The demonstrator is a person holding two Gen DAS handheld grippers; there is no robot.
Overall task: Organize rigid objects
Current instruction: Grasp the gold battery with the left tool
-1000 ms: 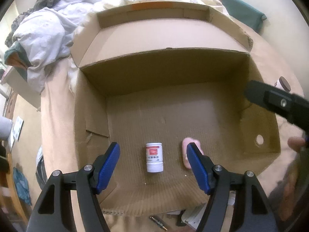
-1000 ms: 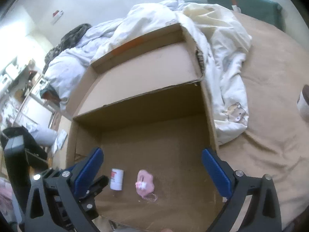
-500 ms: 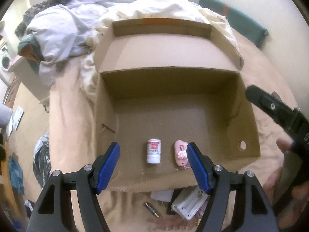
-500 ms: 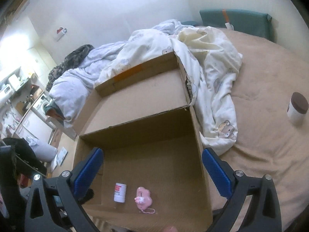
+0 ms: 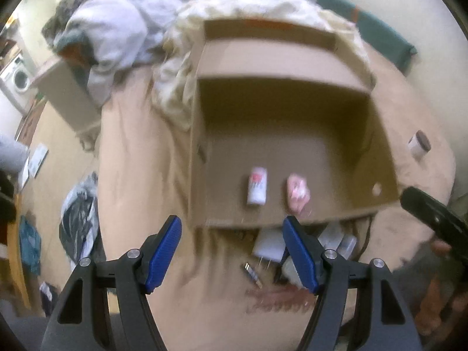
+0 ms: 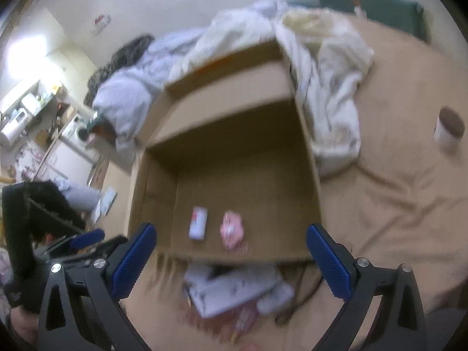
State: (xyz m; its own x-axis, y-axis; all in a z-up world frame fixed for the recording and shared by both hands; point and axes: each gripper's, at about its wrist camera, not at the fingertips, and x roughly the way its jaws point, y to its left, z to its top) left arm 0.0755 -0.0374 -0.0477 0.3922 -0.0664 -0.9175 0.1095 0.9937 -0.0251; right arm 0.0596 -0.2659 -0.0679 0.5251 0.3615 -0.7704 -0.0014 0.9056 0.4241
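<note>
An open cardboard box (image 5: 383, 158) (image 6: 310, 158) sits on a tan bed. Inside it lie a small white bottle with a red label (image 5: 256, 188) (image 6: 198, 223) and a pink charm (image 5: 297, 193) (image 6: 231, 228). In front of the box lies a blurred heap of small things: a white charger (image 5: 269, 245), a small battery (image 5: 252, 275), a white case (image 6: 234, 289). My left gripper (image 5: 232, 254) hangs open over the bed near that heap, with nothing between its fingers. My right gripper (image 6: 231, 260) stands wide open above the box's near edge, also with nothing in it.
A white jar with a brown lid (image 5: 419, 145) (image 6: 449, 128) stands on the bed right of the box. Rumpled white bedding (image 6: 327, 67) lies behind and beside the box. A green cushion (image 5: 371, 32) is at the far wall. Clutter covers the floor at the left (image 5: 79, 219).
Both grippers have pulled back and up from the box, so it looks smaller and the heap in front of it has come into view. The bottle and charm have stayed put.
</note>
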